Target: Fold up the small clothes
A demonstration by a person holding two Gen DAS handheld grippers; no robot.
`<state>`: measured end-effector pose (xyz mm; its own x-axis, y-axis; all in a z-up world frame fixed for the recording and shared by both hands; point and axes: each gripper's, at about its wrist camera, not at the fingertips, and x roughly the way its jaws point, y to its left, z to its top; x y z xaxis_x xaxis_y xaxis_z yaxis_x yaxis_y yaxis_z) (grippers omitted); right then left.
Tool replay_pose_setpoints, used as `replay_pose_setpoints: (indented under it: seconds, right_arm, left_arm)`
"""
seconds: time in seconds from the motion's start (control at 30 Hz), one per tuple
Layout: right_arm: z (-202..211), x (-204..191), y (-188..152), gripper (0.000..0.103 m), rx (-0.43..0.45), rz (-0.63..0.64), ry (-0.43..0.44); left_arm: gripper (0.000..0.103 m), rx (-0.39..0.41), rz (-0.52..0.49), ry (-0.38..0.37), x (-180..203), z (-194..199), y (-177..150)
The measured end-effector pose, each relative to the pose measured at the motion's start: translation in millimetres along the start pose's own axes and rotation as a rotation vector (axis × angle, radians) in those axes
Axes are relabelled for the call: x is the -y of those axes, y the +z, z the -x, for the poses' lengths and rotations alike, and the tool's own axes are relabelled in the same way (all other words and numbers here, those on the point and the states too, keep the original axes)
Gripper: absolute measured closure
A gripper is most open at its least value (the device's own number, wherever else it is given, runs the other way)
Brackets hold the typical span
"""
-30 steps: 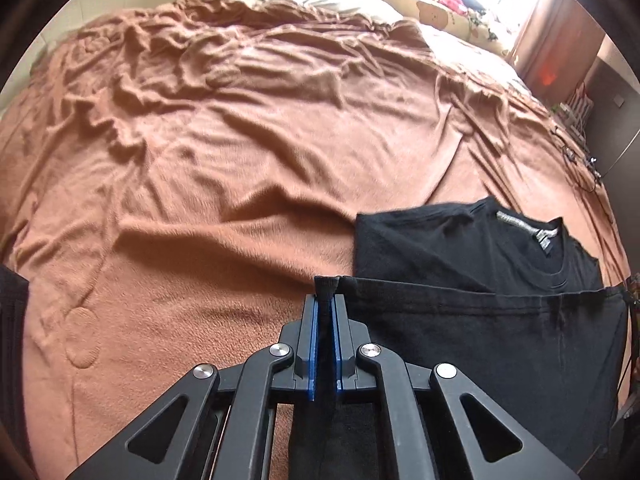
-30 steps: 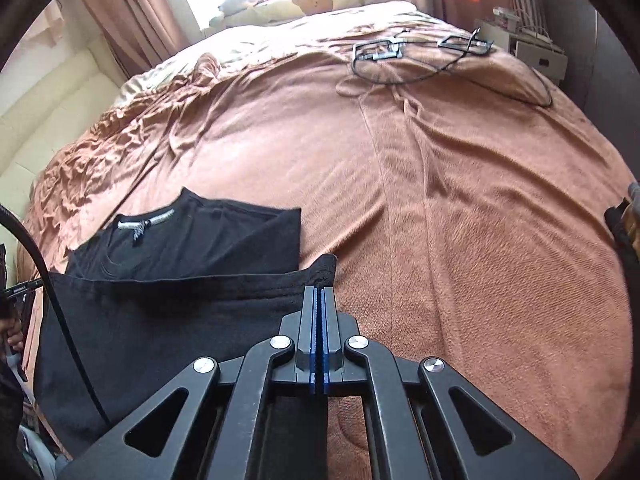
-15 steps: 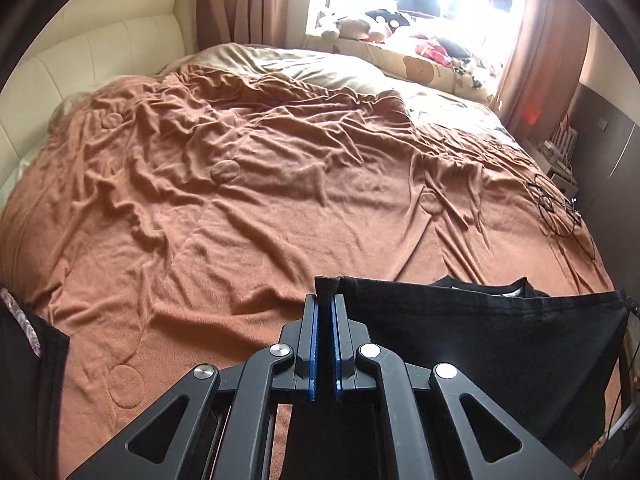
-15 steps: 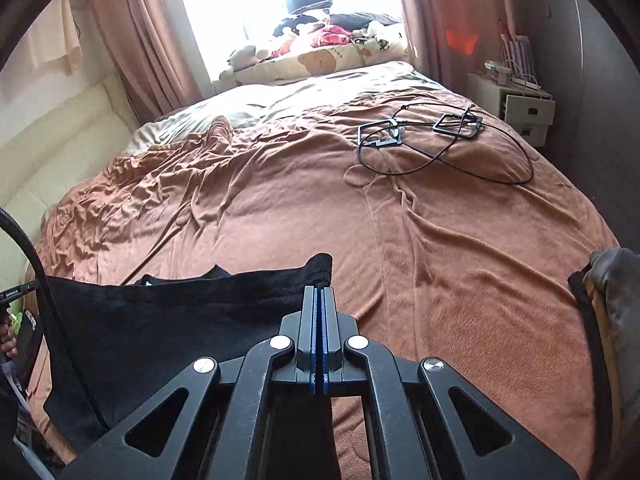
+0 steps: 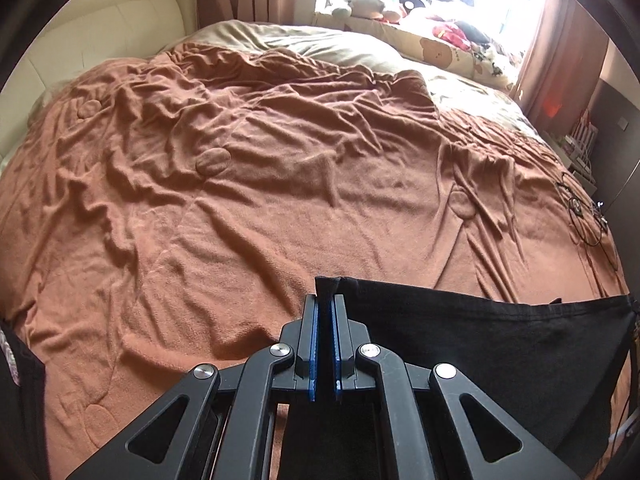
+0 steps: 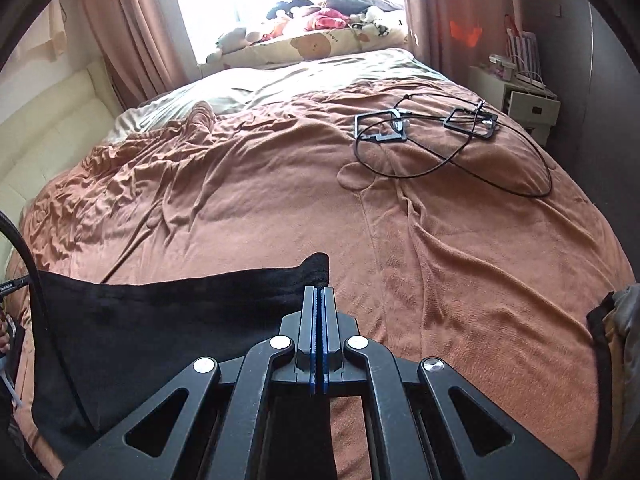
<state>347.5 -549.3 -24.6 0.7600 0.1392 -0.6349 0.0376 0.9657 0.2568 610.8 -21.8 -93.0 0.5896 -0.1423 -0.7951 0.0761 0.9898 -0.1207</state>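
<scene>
Both grippers lift black shirt [image 5: 480, 344] off brown blanket [image 5: 280, 200]. Left gripper [image 5: 325, 300] and right gripper [image 6: 319, 292] each clamp one corner, edge stretched between. Collar, visible a second ago, now hidden behind raised cloth: fold-over likely underway.

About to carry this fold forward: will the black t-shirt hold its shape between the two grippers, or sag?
Likely floppy: the black t-shirt hangs slack between the left gripper and right gripper. Probably light; pinched corners alone carry it. It may drag on the brown blanket.
</scene>
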Motion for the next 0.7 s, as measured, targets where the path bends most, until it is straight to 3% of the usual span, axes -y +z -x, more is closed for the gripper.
replay_pose_setpoints:
  seconds: [0.27,0.7]
  right_arm:
    - [-58.8,1.7,2.3,0.103,-0.096,-0.011,-0.043]
    - [-59.0,-1.0,5.4,0.103,-0.057,-0.003,-0.086]
  left_arm:
    - [0.097,-0.086,0.003,0.028,-3.6,-58.5,-11.4]
    - [0.098,-0.022,0.005,0.018,4.5,-56.8,8.5]
